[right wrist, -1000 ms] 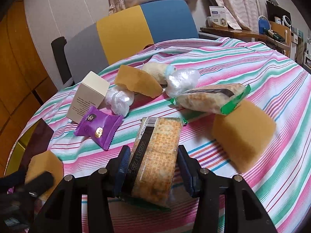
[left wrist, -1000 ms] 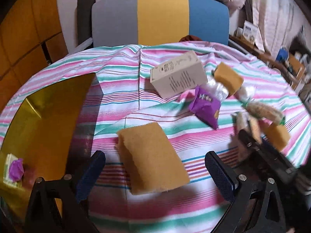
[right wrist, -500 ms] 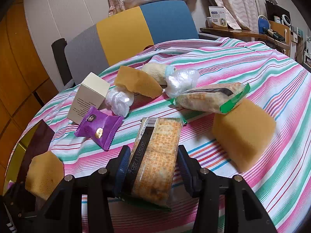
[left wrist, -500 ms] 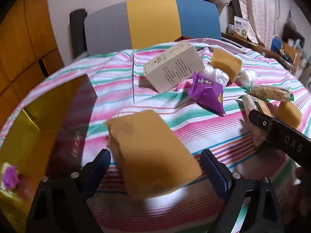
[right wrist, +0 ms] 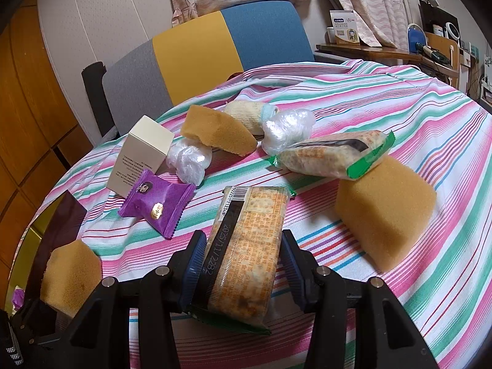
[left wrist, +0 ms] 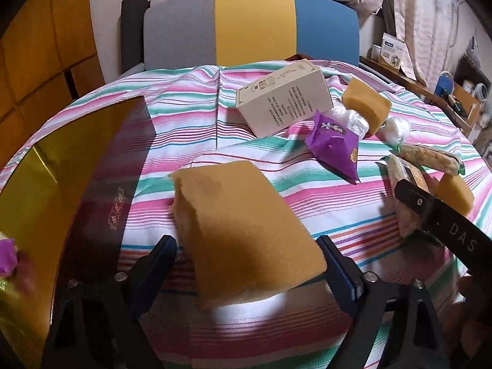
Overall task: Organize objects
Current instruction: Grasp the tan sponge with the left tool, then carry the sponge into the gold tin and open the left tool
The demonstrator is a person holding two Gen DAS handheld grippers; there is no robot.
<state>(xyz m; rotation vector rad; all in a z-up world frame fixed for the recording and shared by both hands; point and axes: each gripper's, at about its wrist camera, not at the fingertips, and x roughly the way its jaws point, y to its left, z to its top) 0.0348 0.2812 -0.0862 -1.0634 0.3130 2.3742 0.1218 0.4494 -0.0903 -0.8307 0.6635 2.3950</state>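
Lying between the blue-padded jaws of the left gripper (left wrist: pixel 246 264) is a flat rectangular yellow-brown sponge (left wrist: pixel 243 233), which rests on the round table's pink, green and white striped cloth (left wrist: pixel 190 113). These jaws have just been closing around the sponge; the right pad is seen at the sponge's near right corner, while contact on the left side cannot be told for certain, so no firm grip is confirmed. Just left of this sponge, a shiny gold and dark maroon box lid (left wrist: pixel 70 178) is laid on the cloth.

A transparent cracker packet with orange print and a black date strip (right wrist: pixel 246 246) is clamped between the narrowly set pads of the right gripper (right wrist: pixel 243 261), its far end pointing away across the table. Beyond it, a purple foil snack sachet (right wrist: pixel 156 206) is seen just beside a cream cardboard carton (right wrist: pixel 138 153). Two crumpled clear plastic bundles (right wrist: pixel 286 129) are placed near a wedge-shaped tan sponge (right wrist: pixel 215 129), and a rolled cream cloth (right wrist: pixel 243 113) is tucked behind them. A second cracker packet with green ends (right wrist: pixel 332 156) is propped against a thick block of tan sponge (right wrist: pixel 384 212) on the right. Behind the table, a grey, yellow and blue chair back (right wrist: pixel 196 58) is visible.
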